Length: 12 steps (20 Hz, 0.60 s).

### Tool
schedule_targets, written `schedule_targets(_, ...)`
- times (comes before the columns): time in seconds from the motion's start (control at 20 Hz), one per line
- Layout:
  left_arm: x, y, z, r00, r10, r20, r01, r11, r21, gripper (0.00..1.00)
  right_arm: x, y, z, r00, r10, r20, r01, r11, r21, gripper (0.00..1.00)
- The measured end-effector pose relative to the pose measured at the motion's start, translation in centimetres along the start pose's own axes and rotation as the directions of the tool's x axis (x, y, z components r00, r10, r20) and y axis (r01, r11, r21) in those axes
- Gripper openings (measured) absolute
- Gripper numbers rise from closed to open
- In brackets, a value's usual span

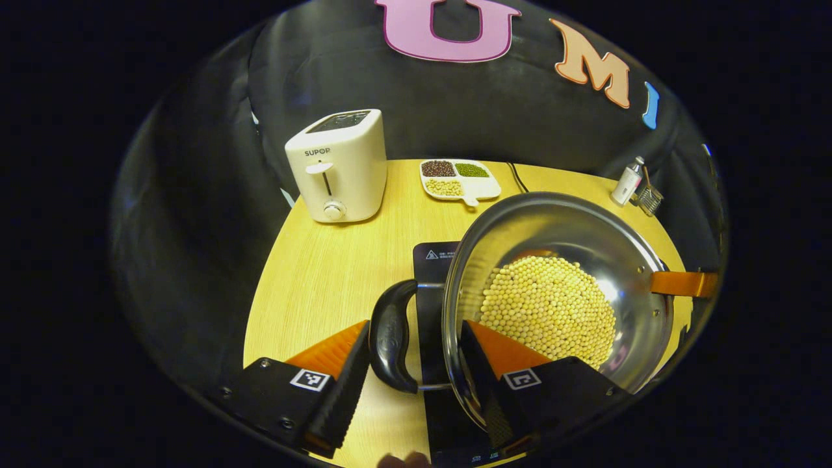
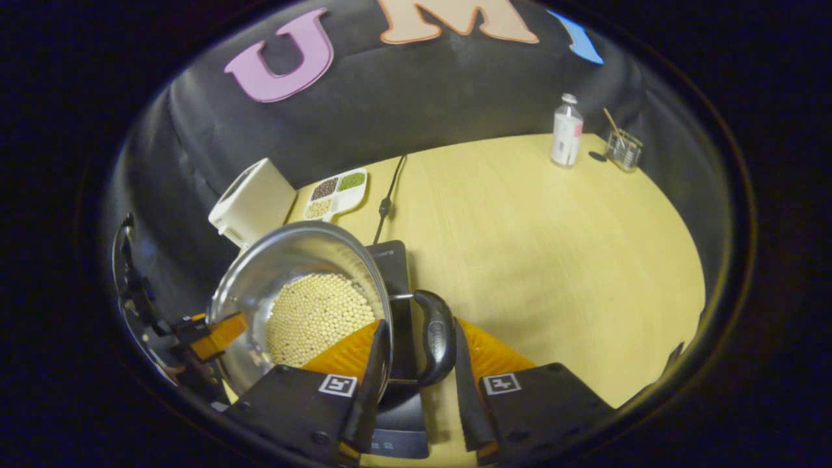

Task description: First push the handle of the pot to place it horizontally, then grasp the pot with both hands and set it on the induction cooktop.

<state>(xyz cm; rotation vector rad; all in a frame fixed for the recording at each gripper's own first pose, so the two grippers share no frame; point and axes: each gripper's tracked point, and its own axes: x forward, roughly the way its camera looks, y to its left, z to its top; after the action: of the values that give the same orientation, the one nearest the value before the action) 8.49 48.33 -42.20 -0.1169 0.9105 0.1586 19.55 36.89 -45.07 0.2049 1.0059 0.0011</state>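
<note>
A steel pot [image 1: 552,221] holding pale round beans [image 1: 552,305] hangs over the black induction cooktop [image 1: 432,260]; I cannot tell whether it rests on it. My left gripper [image 1: 416,325] clamps one black side handle [image 1: 392,338], with one finger outside the handle and the other inside the pot wall. In the right gripper view the pot [image 2: 286,253] sits left of centre, partly over the cooktop [image 2: 390,257]. My right gripper [image 2: 421,323] clamps the opposite handle [image 2: 437,338] the same way. Each gripper's finger also shows across the pot, the right one [image 1: 682,284] and the left one [image 2: 218,335].
On the yellow wooden table [image 2: 552,260] a white toaster [image 1: 338,166] stands at the back left. Beside it lies a divided dish of grains [image 1: 460,179]. The cooktop's cord [image 2: 387,195] runs to the back. A small bottle [image 2: 567,130] and a glass jar [image 2: 623,149] stand far right.
</note>
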Motion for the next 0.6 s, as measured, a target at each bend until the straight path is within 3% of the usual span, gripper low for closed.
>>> schedule_targets(0.2, -1.5, 1.1, 0.5, 0.997, 0.072, 0.026, -0.072, 0.997, 0.001, 0.93, -1.1, -0.7, 1.1, 0.997, 0.07, 0.031, -0.072, 0.996, 0.053, 0.49)
schedule_targets(0.25, -2.1, 1.1, 0.6, 0.996, 0.089, 0.03, -0.089, 0.996, 0.004, 0.94, -1.4, -0.8, 1.4, 0.996, 0.087, 0.037, -0.089, 0.994, 0.058, 0.63)
schedule_targets(0.4, -4.4, 0.5, 1.4, 0.989, 0.14, 0.055, -0.14, 0.99, 0.003, 0.94, -2.4, -1.9, 1.4, 0.99, 0.141, 0.026, -0.143, 0.988, 0.065, 0.62)
schedule_targets(0.45, -5.1, -0.4, 1.4, 0.988, 0.143, 0.058, -0.143, 0.99, -0.005, 0.94, -2.9, -2.6, 1.4, 0.988, 0.155, 0.025, -0.156, 0.985, 0.074, 0.72)
schedule_targets(0.55, -6.5, -3.1, 1.3, 0.99, 0.128, 0.064, -0.127, 0.992, -0.025, 0.93, -3.7, -4.2, 1.4, 0.984, 0.177, 0.03, -0.179, 0.981, 0.079, 0.78)
schedule_targets(0.6, -7.2, -4.6, 1.0, 0.991, 0.118, 0.057, -0.116, 0.993, -0.036, 0.92, -4.3, -5.5, 1.2, 0.984, 0.177, 0.029, -0.179, 0.981, 0.072, 0.87)
